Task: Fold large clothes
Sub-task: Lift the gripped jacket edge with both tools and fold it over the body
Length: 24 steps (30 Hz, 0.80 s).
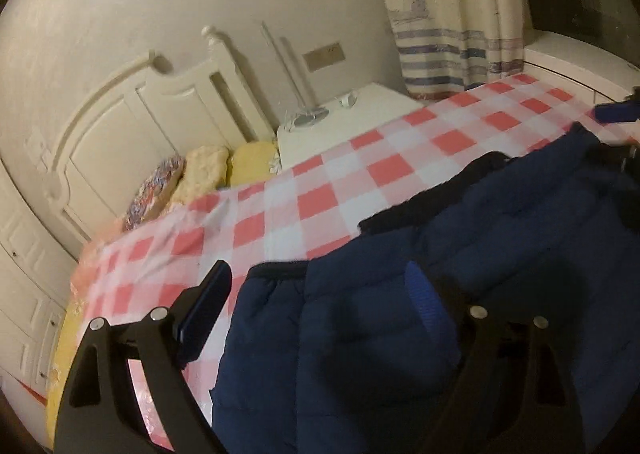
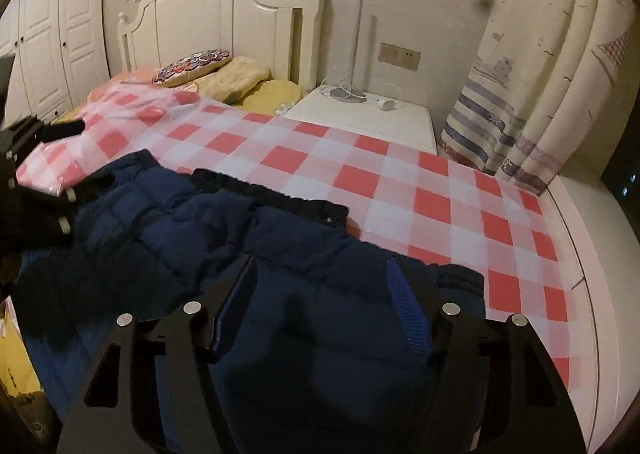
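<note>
Right wrist view: puffy navy jacket (image 2: 248, 254) between right gripper's (image 2: 320, 310) wide-spread fingers.

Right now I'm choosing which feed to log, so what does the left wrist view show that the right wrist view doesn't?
Only the left wrist view shows the left claw from behind, open, one finger over the checked sheet. Only the right wrist view shows the wardrobe doors clearly, the whole headboard and the right claw open over the navy padded garment. Both share the garment, sheet, pillows, nightstand and curtain.
</note>
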Available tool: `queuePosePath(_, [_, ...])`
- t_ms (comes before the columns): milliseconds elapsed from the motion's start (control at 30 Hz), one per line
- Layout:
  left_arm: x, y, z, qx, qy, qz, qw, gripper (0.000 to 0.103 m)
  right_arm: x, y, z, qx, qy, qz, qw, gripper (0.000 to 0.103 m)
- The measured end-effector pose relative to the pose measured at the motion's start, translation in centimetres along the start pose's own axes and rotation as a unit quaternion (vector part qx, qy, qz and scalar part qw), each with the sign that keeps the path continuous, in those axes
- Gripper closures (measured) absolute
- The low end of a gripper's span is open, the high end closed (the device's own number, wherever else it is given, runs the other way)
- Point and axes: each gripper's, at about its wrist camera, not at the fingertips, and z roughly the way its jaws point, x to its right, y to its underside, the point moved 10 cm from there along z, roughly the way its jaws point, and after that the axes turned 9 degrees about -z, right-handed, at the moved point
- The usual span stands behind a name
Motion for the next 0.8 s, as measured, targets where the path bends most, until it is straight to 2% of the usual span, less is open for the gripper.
queuePosePath(33, [-0.9, 0.2, 0.3, -0.010, 0.007, -0.017, 0.9998, 0.015, 0.9, 0.2, 0.0, -0.002, 0.005, 0.011, 1.000, 0.036])
queuePosePath(100, [-5.5, 1.4, 2.2, -0.048, 0.036, -0.115, 0.9915, 0.015, 5.7, 2.3, 0.4, -0.020, 0.015, 0.075, 0.997, 0.034])
queuePosePath(133, [-7.5, 1.9, 3.0, -0.058, 0.036, -0.153, 0.9859, 0.015, 7.0, 3.1, 0.6, -0.025, 0.012, 0.098, 0.995, 0.034])
queuePosePath(167, [-10.2, 2.7, 4.2, -0.073, 0.037, -0.203, 0.9758, 0.015, 9.3, 4.7, 1.0, -0.034, 0.004, 0.138, 0.990, 0.033])
queuePosePath(200, [-11.4, 3.3, 5.0, -0.088, 0.052, -0.229, 0.9681, 0.015, 10.8, 6.0, 1.4, -0.041, -0.005, 0.166, 0.985, 0.033])
queuePosePath(267, [-11.5, 4.2, 6.4, -0.119, 0.101, -0.254, 0.9547, 0.015, 12.9, 8.1, 2.2, -0.046, -0.034, 0.210, 0.976, 0.033])
queuePosePath(333, [-10.5, 4.9, 7.8, -0.147, 0.128, -0.257, 0.9464, 0.015, 13.0, 8.8, 3.4, -0.046, -0.077, 0.231, 0.969, 0.033])
queuePosePath(433, [-8.9, 5.6, 9.8, -0.172, 0.120, -0.244, 0.9468, 0.018, 11.3, 8.8, 5.5, -0.062, -0.103, 0.215, 0.969, 0.032])
queuePosePath(467, [-8.5, 5.7, 10.1, -0.173, 0.123, -0.246, 0.9458, 0.045, 10.9, 8.8, 6.0, -0.067, -0.104, 0.208, 0.970, 0.031])
queuePosePath(500, [-8.1, 5.7, 10.1, -0.171, 0.132, -0.252, 0.9433, 0.068, 10.6, 8.7, 6.4, -0.068, -0.096, 0.198, 0.973, 0.032])
queuePosePath(533, [-8.3, 5.5, 9.8, -0.158, 0.130, -0.258, 0.9443, 0.079, 10.5, 8.5, 6.4, -0.061, -0.089, 0.192, 0.976, 0.043])
queuePosePath(567, [-8.5, 4.7, 8.7, -0.125, 0.136, -0.261, 0.9476, 0.095, 10.3, 7.9, 5.7, -0.036, -0.085, 0.180, 0.979, 0.063])
queuePosePath(600, [-8.4, 4.0, 7.7, -0.099, 0.145, -0.258, 0.9503, 0.098, 10.2, 7.5, 4.8, -0.020, -0.079, 0.170, 0.982, 0.072])
queuePosePath(633, [-8.3, 2.9, 5.8, -0.064, 0.146, -0.243, 0.9568, 0.098, 10.2, 7.0, 3.9, -0.008, -0.070, 0.162, 0.984, 0.084])
queuePosePath(667, [-8.1, 2.2, 4.6, -0.045, 0.144, -0.233, 0.9605, 0.098, 10.0, 6.2, 2.1, 0.015, -0.059, 0.148, 0.987, 0.088])
queuePosePath(733, [-7.8, 0.1, 1.9, -0.009, 0.145, -0.224, 0.9637, 0.098, 9.6, 4.7, -1.1, 0.049, -0.038, 0.123, 0.990, 0.089])
queuePosePath(800, [-7.5, -2.1, 0.2, 0.011, 0.153, -0.232, 0.9604, 0.098, 9.8, 2.7, -4.8, 0.088, -0.025, 0.121, 0.988, 0.089])
